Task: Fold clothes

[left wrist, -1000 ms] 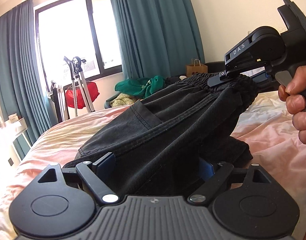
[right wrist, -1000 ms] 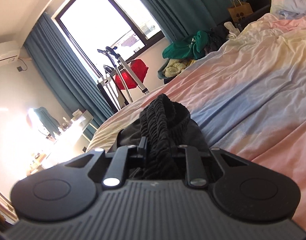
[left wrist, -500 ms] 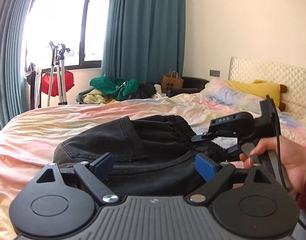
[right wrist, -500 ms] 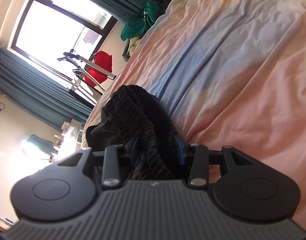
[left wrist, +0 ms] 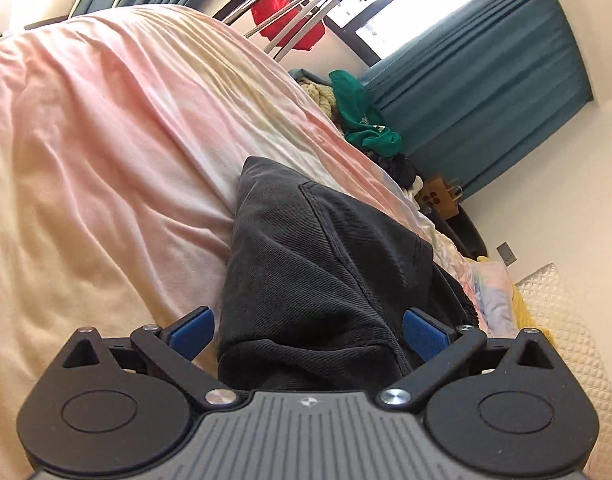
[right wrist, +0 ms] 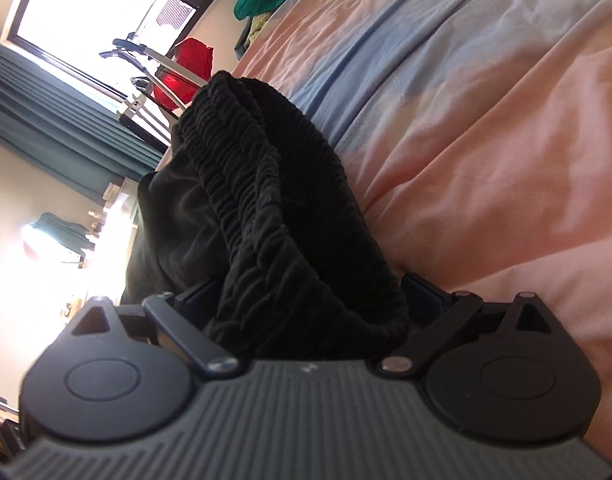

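A pair of dark grey shorts (left wrist: 318, 264) lies on the pink and blue bedsheet (left wrist: 106, 140). My left gripper (left wrist: 306, 330) is open, its blue pads (left wrist: 192, 326) wide apart on either side of a fold of the shorts' fabric. In the right wrist view the shorts' black elastic waistband (right wrist: 274, 216) bunches between the fingers of my right gripper (right wrist: 306, 300), which is open, its pads spread at either side of the band.
A pile of green and cream clothes (left wrist: 358, 112) lies at the bed's far edge by teal curtains (left wrist: 486, 60). A drying rack with a red item (right wrist: 190, 64) stands by the window. A brown paper bag (left wrist: 440, 198) and pillows (left wrist: 562, 320) are at the right.
Both grippers have opened and let go of the shorts, which have dropped from the lifted position onto the bed. Both cameras have tilted sideways and low over the sheet.
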Tool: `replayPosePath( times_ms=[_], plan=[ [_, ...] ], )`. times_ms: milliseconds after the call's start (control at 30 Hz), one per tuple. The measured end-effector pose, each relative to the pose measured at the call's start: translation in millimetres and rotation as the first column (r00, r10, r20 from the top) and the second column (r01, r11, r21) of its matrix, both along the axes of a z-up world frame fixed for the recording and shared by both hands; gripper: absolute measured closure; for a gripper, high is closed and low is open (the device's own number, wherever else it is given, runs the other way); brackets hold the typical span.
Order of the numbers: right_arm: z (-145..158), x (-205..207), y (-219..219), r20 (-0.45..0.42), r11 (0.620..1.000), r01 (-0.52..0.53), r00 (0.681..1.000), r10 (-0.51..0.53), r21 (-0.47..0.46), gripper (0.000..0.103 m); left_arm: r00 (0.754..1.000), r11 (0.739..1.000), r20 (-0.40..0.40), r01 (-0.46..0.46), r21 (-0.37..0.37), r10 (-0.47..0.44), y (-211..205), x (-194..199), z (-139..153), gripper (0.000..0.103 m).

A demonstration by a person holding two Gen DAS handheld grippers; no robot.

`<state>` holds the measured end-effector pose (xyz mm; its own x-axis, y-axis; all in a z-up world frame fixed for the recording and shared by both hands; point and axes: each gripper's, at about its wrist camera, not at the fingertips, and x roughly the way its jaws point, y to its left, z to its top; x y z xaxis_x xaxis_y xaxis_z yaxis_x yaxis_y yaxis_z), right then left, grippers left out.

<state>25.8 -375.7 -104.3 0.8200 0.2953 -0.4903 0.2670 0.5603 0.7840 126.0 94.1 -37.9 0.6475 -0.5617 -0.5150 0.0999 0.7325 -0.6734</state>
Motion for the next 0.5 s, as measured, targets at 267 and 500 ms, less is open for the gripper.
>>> replayPosePath(
  times_ms=[267,500],
  plan=[
    [2.2,1.0,-0.6,0.183,0.981,-0.053,0.983,0.018,0.185,0.000,0.995,0.983,-0.098,-0.019,-0.185,0.000,19.1,14.1,-32.7,0.001],
    [19.2,3.4,9.1,0.250,0.980,-0.114,0.966,0.071,0.161,0.000,0.990,0.965,-0.140,-0.047,-0.259,0.010,32.4,17.0,-52.8,0.002]
  ],
)
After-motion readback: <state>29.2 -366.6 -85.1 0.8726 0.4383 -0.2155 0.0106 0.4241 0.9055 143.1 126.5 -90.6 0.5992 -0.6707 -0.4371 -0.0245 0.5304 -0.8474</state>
